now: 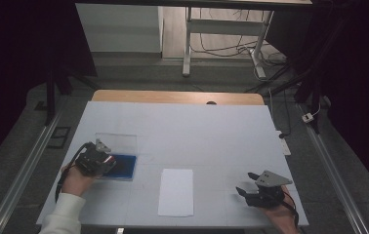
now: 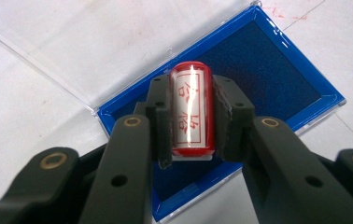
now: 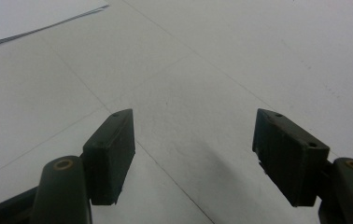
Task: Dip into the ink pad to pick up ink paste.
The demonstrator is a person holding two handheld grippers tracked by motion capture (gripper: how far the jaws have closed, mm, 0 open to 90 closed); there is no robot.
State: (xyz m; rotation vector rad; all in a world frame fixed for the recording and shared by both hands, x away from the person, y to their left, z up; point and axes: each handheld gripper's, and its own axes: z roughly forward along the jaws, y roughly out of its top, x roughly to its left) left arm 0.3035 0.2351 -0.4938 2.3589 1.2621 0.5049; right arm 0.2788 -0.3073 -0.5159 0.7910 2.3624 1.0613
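A white table (image 1: 197, 131) stands on grey floor, cables beyond. The left gripper (image 2: 191, 116) clamps a red stamp (image 2: 191, 109) above the blue ink pad (image 2: 277, 79); white paper (image 1: 176, 191) lies between; the right gripper (image 3: 193, 158) gapes wide, holding nothing.

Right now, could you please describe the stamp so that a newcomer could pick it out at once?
Look at the left side of the white table, where a blue ink pad lies in an open clear case. Over it the left gripper is shut on the stamp: a small red cylinder with a white label bearing red characters, unlike the flat white sheet of paper nearby.
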